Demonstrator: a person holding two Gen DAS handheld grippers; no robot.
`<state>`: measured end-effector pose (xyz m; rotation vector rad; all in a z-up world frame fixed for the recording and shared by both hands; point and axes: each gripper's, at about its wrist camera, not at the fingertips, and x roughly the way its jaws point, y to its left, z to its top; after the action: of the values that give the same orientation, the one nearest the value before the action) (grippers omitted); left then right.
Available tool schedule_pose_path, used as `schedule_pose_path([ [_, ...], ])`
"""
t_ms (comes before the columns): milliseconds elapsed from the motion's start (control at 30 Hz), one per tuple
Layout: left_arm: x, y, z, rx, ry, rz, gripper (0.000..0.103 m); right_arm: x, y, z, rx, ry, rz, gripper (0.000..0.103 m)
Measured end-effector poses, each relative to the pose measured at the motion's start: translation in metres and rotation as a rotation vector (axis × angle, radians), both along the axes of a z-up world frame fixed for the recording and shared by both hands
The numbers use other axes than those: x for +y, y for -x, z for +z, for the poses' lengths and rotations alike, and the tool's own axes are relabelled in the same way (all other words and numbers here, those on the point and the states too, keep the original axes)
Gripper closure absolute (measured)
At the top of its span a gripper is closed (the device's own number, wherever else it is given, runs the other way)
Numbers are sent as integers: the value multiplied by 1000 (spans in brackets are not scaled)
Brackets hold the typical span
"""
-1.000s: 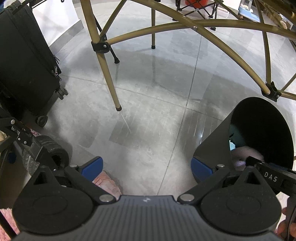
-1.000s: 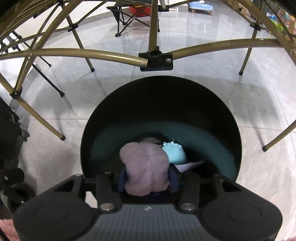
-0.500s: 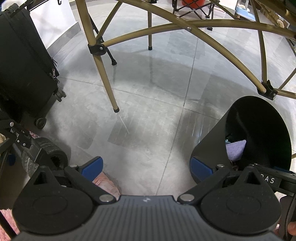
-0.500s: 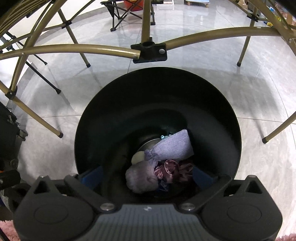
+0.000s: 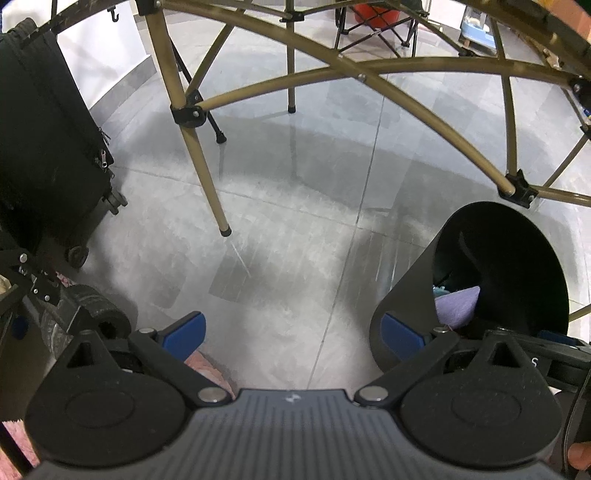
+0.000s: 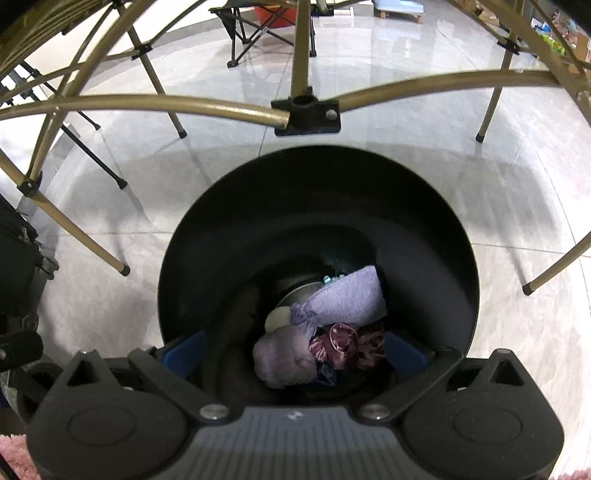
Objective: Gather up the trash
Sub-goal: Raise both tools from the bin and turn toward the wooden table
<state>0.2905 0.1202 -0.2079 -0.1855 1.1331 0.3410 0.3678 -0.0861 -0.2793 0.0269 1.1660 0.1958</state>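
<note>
A black round bin (image 6: 317,206) stands on the grey tiled floor right under my right gripper (image 6: 295,352), which is open wide with nothing between its blue pads. At the bin's bottom lie a fluffy purple ball (image 6: 284,360), a lilac cloth (image 6: 343,299) and a maroon satin scrunchie (image 6: 343,347). In the left wrist view the same bin (image 5: 517,251) sits at the right with the lilac cloth (image 5: 458,304) showing inside. My left gripper (image 5: 293,330) is open over bare floor to the bin's left. A pink fluffy piece (image 5: 207,369) lies just below its left finger.
Gold metal legs and cross-bars (image 5: 201,173) of a folding frame arch over the bin and floor. A black wheeled suitcase (image 5: 48,147) stands at the left, with a black roller (image 5: 99,310) on a frame near it. A folding chair (image 6: 251,26) is far back.
My right gripper went from shut on the fluffy purple ball to wide open. The ball fell to the bottom of the bin. The left gripper barely shifted.
</note>
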Motion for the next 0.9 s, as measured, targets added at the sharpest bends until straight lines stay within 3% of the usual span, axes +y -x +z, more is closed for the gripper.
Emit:
schedule_pose_path([
  [433, -12, 8, 24, -115, -47, -17, 0, -11, 8, 30, -121, 19, 5, 0],
  [900, -40, 31, 82, -377, -102, -60, 0, -28, 36, 92, -374, -9, 20, 0],
])
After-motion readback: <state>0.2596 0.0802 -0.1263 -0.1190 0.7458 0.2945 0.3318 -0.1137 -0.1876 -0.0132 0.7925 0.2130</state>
